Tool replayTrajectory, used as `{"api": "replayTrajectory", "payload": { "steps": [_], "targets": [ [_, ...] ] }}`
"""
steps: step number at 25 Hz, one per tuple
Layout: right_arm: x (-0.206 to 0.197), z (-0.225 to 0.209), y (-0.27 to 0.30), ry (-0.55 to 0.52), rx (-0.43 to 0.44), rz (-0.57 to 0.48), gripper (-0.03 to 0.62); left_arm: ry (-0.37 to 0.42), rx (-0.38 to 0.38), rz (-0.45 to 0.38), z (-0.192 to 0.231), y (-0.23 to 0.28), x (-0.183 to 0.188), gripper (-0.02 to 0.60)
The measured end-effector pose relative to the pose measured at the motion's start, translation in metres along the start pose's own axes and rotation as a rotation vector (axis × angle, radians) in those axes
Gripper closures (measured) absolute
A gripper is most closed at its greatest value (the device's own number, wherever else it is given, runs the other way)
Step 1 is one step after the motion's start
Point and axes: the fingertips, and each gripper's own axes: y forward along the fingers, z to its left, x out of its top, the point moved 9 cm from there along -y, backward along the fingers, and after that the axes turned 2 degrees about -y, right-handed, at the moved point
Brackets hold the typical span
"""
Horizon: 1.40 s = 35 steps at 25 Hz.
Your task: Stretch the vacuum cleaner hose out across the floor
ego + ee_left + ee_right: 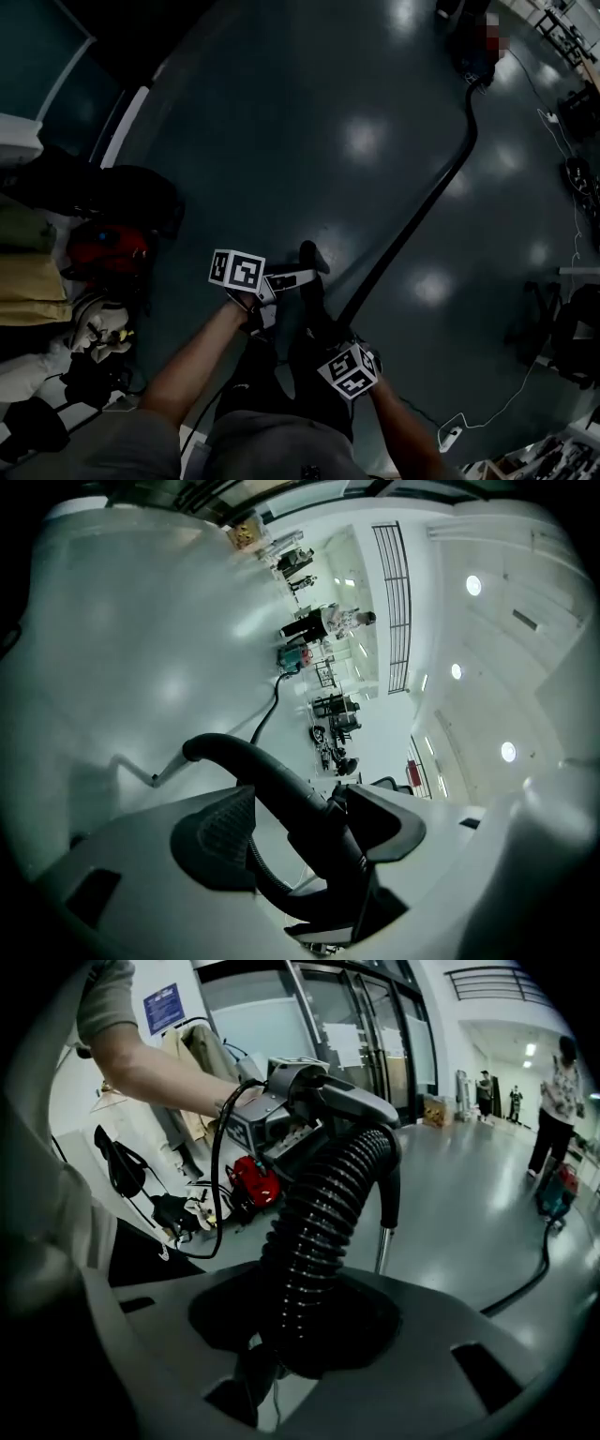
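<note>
The left gripper clamps the curved handle, and the right gripper squeezes the ribbed vacuum hose just behind it, probably to share the pull. The rest trails across the floor to the vacuum cleaner.

you have two grippers, the left gripper and the right gripper. they carry two marker cubes, a left cube and a right cube. there is one black hose, one red thing by the wall, and three people far off.
</note>
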Motion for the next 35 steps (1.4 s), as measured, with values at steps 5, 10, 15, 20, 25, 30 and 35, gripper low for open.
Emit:
{"api": "replayTrajectory", "payload": {
  "steps": [5, 10, 15, 20, 25, 30, 35],
  "targets": [
    [0.000, 0.045, 0.039, -0.103, 0.111, 0.043, 0.439, 0.001, 0.036, 0.001, 0.029, -0.061, -0.033, 0.268],
    [-0.011, 0.103, 0.088, -0.136, 0.202, 0.077, 0.442, 0.032, 0.092, 0.053, 0.062, -0.115, -0.079, 0.268],
    [-0.023, 0.125, 0.123, -0.120, 0.176, 0.063, 0.444, 0.008, 0.112, 0.024, 0.090, -0.157, -0.122, 0.268],
    [-0.038, 0.135, 0.154, -0.267, 0.183, 0.118, 0.444, 0.098, 0.110, -0.035, 0.086, -0.150, -0.129, 0.268],
    [-0.068, 0.134, 0.174, -0.403, 0.261, 0.184, 0.444, 0.097, 0.128, -0.143, 0.095, -0.122, -0.114, 0.267],
    [-0.113, 0.147, 0.202, -0.504, 0.318, 0.257, 0.445, 0.136, 0.264, -0.088, 0.132, -0.095, -0.109, 0.265],
    [-0.149, 0.156, 0.245, -0.525, 0.316, 0.255, 0.447, 0.126, 0.360, -0.002, 0.200, -0.066, -0.124, 0.265]
  ]
}}
